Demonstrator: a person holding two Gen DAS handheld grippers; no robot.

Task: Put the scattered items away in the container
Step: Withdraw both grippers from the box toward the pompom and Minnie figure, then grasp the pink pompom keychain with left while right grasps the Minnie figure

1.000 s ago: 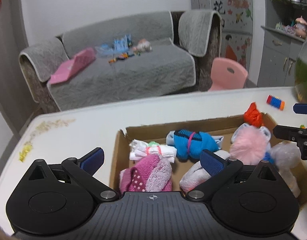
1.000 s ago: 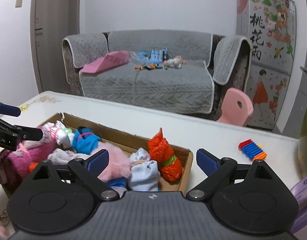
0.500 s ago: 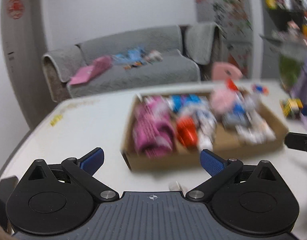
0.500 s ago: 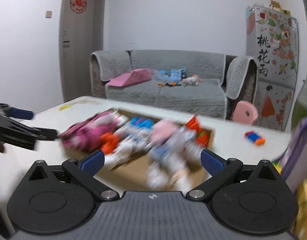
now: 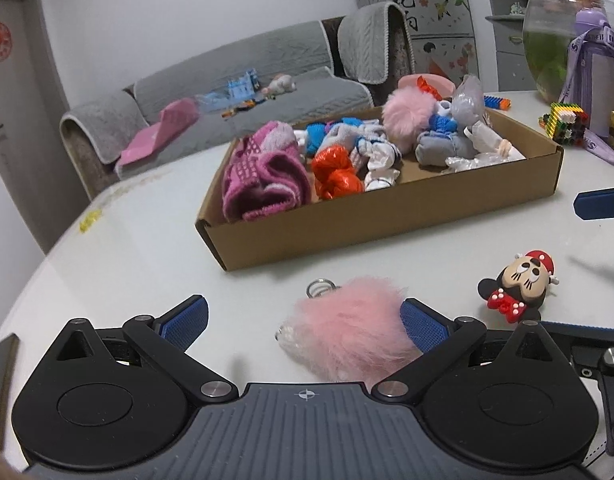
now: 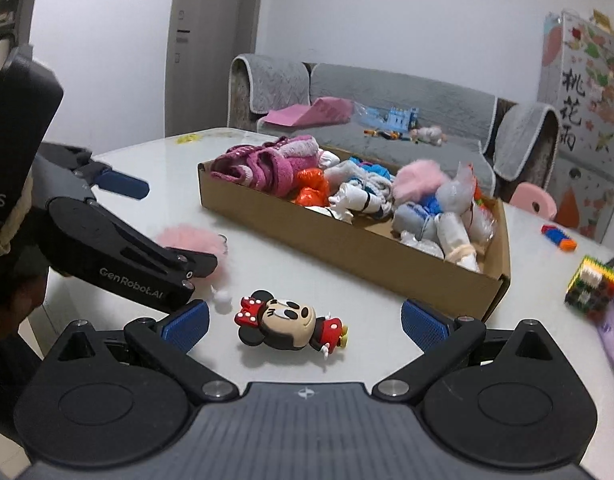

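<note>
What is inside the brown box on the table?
The cardboard box holds a pink knitted bundle, an orange shiny bundle, a fluffy pink ball and rolled socks. Whatever lies beneath them is covered.

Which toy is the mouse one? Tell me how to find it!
Find the long cardboard box on the white table. In front of it, outside the box, two toys lie side by side. The mouse doll is the smooth one with black ears and a red dotted bow, beside the fluffy pink pompom.
</note>
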